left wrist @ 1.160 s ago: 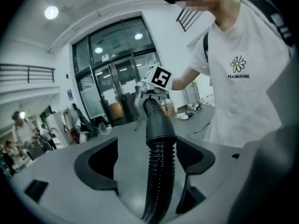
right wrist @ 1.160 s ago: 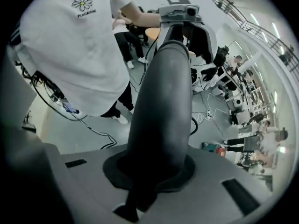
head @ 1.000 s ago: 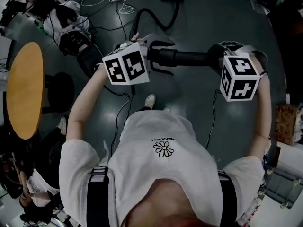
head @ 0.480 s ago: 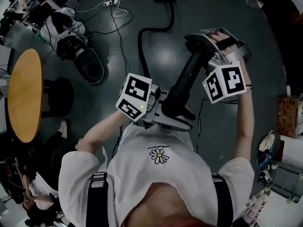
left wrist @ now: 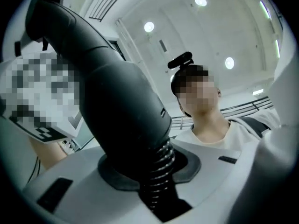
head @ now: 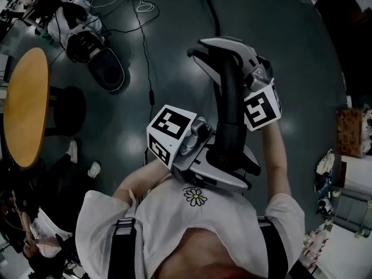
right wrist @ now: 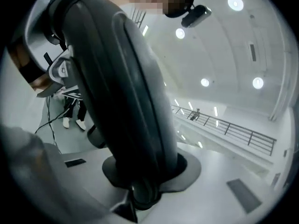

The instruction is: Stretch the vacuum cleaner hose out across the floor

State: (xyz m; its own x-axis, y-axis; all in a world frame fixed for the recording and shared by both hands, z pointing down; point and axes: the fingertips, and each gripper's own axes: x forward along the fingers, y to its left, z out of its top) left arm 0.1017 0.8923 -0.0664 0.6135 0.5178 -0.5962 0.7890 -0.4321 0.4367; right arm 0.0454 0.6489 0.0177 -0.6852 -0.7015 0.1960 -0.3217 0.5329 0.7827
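Close to the person's chest, the left gripper, jaws just closing in, clamped the vacuum hose at its black ribbed coil. Farther out, the right gripper squeezed its smooth, thick cuff. Beyond, it trailed thin across the dark floor.

Two tools — left tool, right tool — one vacuum hose, one round table, one black stool.

A dark, glossy grey floor spreads under a round wooden table with a black stool just beside it, thin cables trail across it, and overhead a pale ceiling carries round recessed lights near a metal railing.
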